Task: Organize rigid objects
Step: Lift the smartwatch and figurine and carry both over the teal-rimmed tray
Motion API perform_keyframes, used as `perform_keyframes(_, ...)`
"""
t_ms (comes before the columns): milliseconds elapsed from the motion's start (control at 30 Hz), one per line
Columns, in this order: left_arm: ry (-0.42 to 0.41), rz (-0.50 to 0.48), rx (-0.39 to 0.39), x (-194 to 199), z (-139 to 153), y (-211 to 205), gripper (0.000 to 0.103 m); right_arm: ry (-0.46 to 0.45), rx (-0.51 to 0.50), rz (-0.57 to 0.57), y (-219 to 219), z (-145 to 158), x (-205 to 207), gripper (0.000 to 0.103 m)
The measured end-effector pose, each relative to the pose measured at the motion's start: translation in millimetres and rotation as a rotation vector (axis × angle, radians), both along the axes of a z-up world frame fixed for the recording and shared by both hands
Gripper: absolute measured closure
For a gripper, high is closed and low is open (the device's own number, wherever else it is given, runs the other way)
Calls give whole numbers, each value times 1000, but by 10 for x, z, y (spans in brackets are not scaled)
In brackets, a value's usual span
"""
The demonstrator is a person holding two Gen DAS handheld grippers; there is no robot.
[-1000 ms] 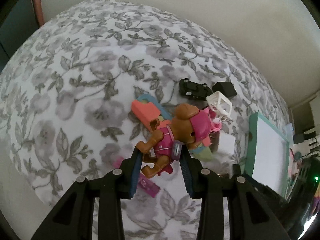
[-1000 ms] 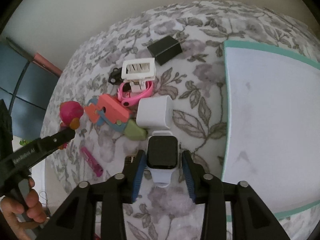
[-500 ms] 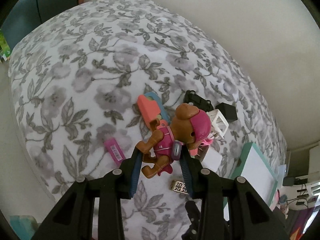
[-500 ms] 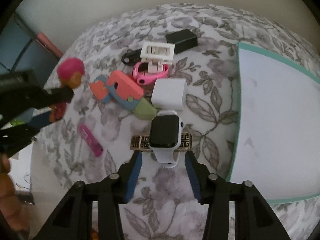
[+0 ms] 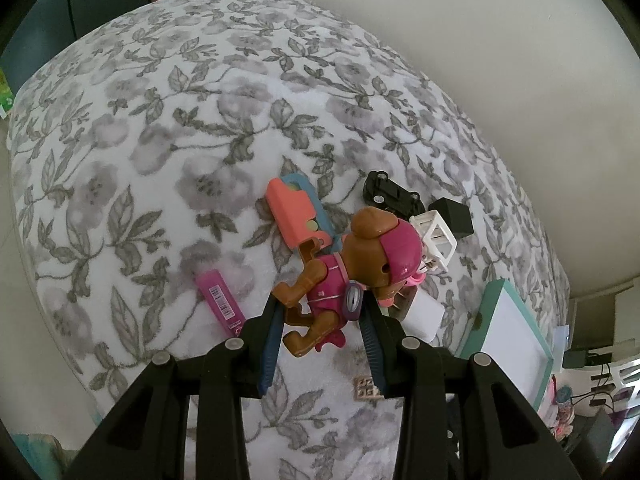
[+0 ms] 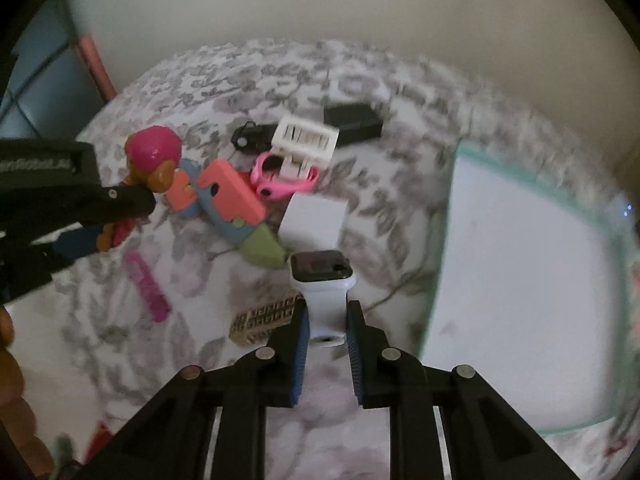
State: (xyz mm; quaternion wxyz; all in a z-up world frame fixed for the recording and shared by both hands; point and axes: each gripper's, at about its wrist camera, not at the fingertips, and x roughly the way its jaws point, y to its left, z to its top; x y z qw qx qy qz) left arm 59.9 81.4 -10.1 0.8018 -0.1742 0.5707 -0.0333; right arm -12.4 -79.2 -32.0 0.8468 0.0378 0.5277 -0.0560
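While your left tool (image 5: 320,320) grips the toy dog (image 5: 352,264) and your right tool (image 6: 326,332) clamps the watch (image 6: 322,280) strap, the tray (image 6: 520,280) rightward looks bare; the pile (image 6: 240,200) ahead remains unsorted.

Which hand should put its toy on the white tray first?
Right, probably. The right gripper holds the white watch just beside the tray; the left gripper holds the puppy figure farther off.

Brown puppy figure (image 5: 352,264) in pink, gripped aloft, white smartwatch (image 6: 325,284) lifted by strap
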Motion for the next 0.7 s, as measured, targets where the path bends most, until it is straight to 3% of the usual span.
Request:
perform_keyframes(233,-18,-2,-2,-8,38,0,64,-90,-197,10,23,274,-26,84)
perform_keyframes(467,-17,-7,0,-7,34,-1,64,-67,-120,-16,-120,256,-1,84)
perform_keyframes(567,-17,-6,2,-8,33,-2,64,-97,-192,-4,-58,332,-26,84)
perform_keyframes(700,-16,-2,-8,-8,43,0,64,-148,-155,-24,-98,452,-68,84)
